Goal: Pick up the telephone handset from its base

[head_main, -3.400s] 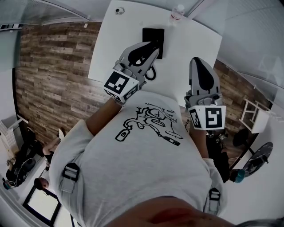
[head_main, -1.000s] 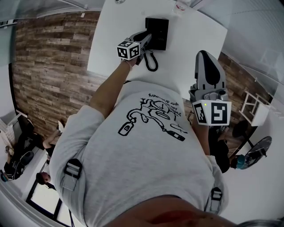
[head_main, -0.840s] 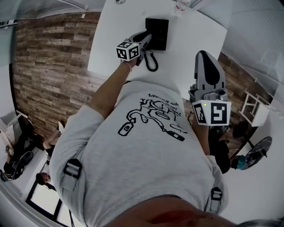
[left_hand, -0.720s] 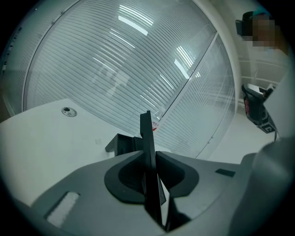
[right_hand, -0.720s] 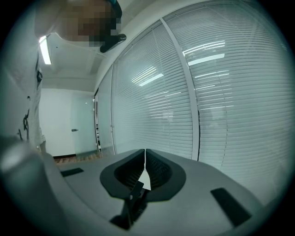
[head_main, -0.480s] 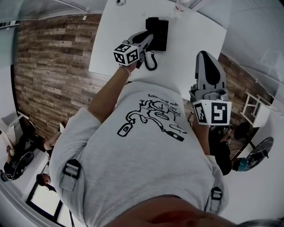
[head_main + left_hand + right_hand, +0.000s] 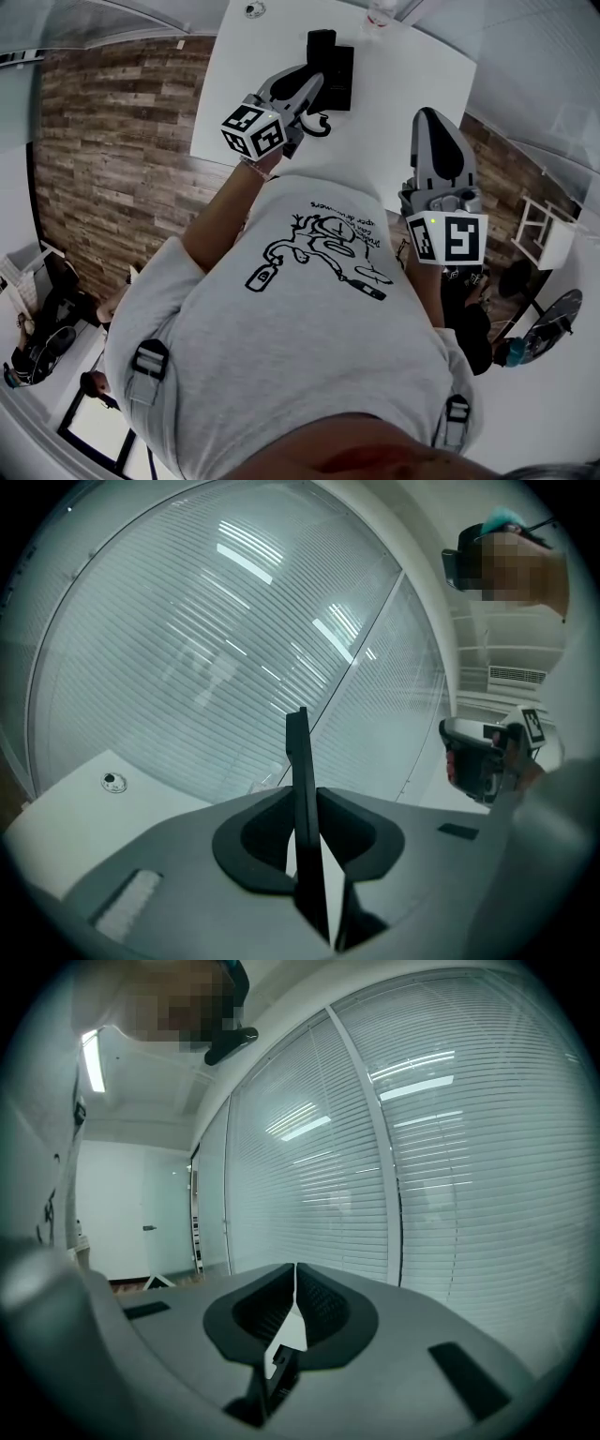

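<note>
The black telephone handset point(image 7: 322, 42) is gripped in the left claw point(image 7: 314, 82), and it seems to be already lifted off the flat black rectangular base point(image 7: 339, 77), which lies on the white surface point(image 7: 412, 84). In the head view the upper end of the handset sticks out beyond the far edge of the base, and the claw holds it near its middle. In the left gripper view the handset appears as a thin dark slab standing on its edge between the two jaws, which press on it from both sides. Behind it there are only the window blinds point(image 7: 234, 621), and a corner of the surface shows lower down at the left, so I judge that the handset is up in the air and not resting on anything. The black coiled cord point(image 7: 317, 124) hangs in a loop below the claw, near the front edge of the surface, and joins the handset to the base. The right claw point(image 7: 294, 1290) is closed with nothing in it, its jaws meeting in one line. It is held at the person's right side, well apart from the telephone, and it takes no part in the work. In my judgement the pick-up is almost done: the grip is made and the handset is free of the base, so what is left is only to hold it steady and clear.
</note>
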